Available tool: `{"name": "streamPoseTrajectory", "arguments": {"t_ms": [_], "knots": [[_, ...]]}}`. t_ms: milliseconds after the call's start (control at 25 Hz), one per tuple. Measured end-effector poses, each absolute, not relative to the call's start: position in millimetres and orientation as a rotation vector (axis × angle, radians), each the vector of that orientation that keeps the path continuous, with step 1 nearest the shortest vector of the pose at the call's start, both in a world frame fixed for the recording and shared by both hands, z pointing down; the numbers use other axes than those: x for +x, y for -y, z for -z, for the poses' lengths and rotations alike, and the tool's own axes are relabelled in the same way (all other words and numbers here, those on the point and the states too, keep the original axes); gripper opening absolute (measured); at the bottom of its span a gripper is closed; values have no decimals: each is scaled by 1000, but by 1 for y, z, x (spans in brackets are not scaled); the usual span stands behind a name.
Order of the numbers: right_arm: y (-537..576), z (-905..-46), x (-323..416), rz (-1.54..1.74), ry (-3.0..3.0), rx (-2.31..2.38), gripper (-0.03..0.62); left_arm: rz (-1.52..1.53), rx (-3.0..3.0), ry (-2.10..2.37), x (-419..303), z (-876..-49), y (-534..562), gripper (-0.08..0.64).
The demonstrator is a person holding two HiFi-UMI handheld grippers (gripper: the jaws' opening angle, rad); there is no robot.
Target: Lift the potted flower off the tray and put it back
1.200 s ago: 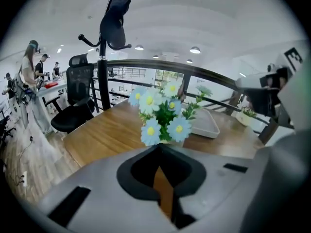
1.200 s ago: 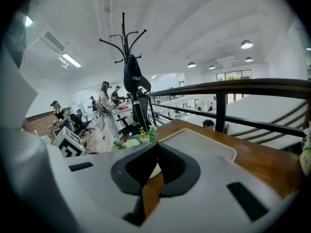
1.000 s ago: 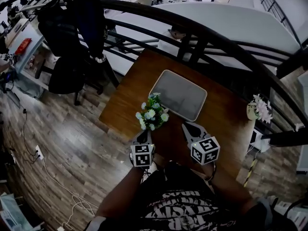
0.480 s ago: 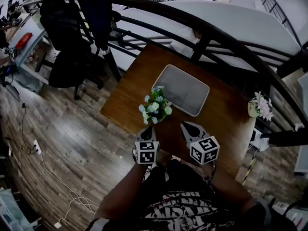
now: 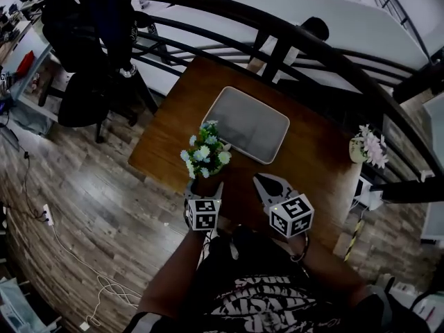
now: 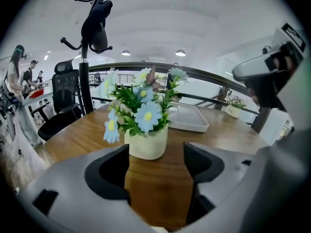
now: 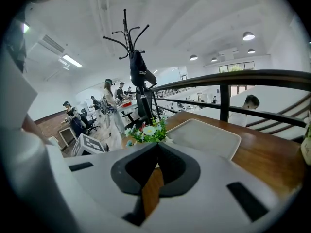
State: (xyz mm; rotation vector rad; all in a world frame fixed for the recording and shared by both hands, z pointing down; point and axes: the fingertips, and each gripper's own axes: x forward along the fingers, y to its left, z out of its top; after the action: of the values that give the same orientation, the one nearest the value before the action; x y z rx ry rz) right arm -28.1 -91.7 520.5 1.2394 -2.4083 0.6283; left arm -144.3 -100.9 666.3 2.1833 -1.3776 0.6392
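The potted flower, a cream pot of white and pale blue blooms, stands on the wooden table just off the near-left corner of the grey tray. My left gripper sits right behind the pot. Its jaws have just been opening and stand open with nothing between them. In the left gripper view the pot rests a little beyond the left gripper. My right gripper hovers to the right, its jaws shut and empty. From the right gripper, the flower and the tray lie ahead.
A second potted flower stands at the table's far right edge. A dark curved railing runs behind the table. A coat rack and an office chair stand on the wood floor to the left. The table's left edge lies close to the pot.
The left gripper has sunk slightly behind the pot and its jaws now stand apart. The right gripper has stayed in place. The head view has shifted a little.
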Motion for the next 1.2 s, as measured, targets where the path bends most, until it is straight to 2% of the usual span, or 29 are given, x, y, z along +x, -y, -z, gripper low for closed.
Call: {"name": "streamPoseTrajectory", "arguments": {"t_ms": [200,280,1200], "knots": [[98,-521,-18,-635,2402,1231,-2,-681,2182,1405,-145,-678,129,434],[97,-522,-13,-624,2400,1217,-2,-724,2192,1422,-144,-685,137,456],[104,-539,22,-664,2374,1169,-2,-669,2231,1518,-129,-709,186,472]]}}
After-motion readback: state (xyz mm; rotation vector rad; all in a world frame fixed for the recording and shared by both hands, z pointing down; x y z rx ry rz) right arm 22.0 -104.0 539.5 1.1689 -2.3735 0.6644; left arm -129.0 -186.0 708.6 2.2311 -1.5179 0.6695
